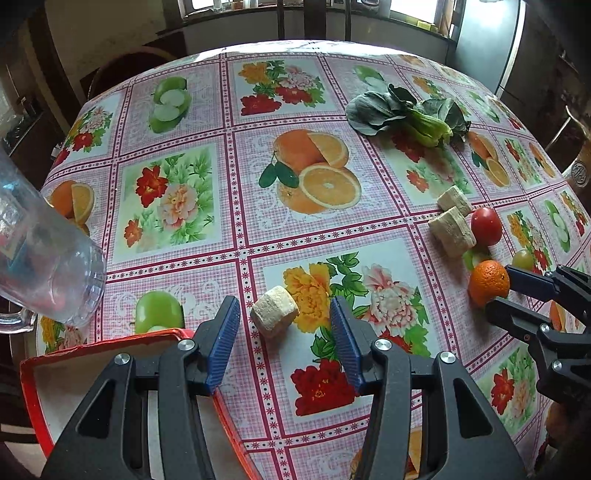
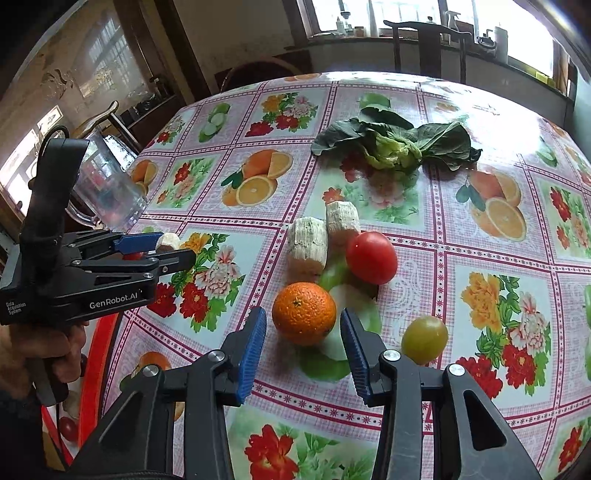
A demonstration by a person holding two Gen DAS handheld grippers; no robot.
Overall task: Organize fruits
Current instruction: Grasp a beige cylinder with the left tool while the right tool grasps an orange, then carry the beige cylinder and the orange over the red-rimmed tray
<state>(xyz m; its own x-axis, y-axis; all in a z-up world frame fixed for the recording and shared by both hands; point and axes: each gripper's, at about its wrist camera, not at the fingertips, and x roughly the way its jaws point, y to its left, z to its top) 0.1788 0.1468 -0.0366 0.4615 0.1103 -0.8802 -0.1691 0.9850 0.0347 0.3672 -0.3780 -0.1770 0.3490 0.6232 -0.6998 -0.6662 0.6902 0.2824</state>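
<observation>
Floral oilcloth table (image 1: 207, 266) beneath windows (image 2: 399, 14), left tool (image 1: 282, 314) agape around beige chunk (image 1: 274, 311), right tool (image 2: 303, 334) agape around orange (image 2: 304, 313).

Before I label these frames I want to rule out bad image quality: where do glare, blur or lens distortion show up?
Left wrist view: fisheye bends the flower-and-fruit printed plastic tablecloth edges; clear plastic jug blurred close up. Right wrist view: window glare whitens the cloth's far right; round orange fruit stays sharp; corners are dark.
</observation>
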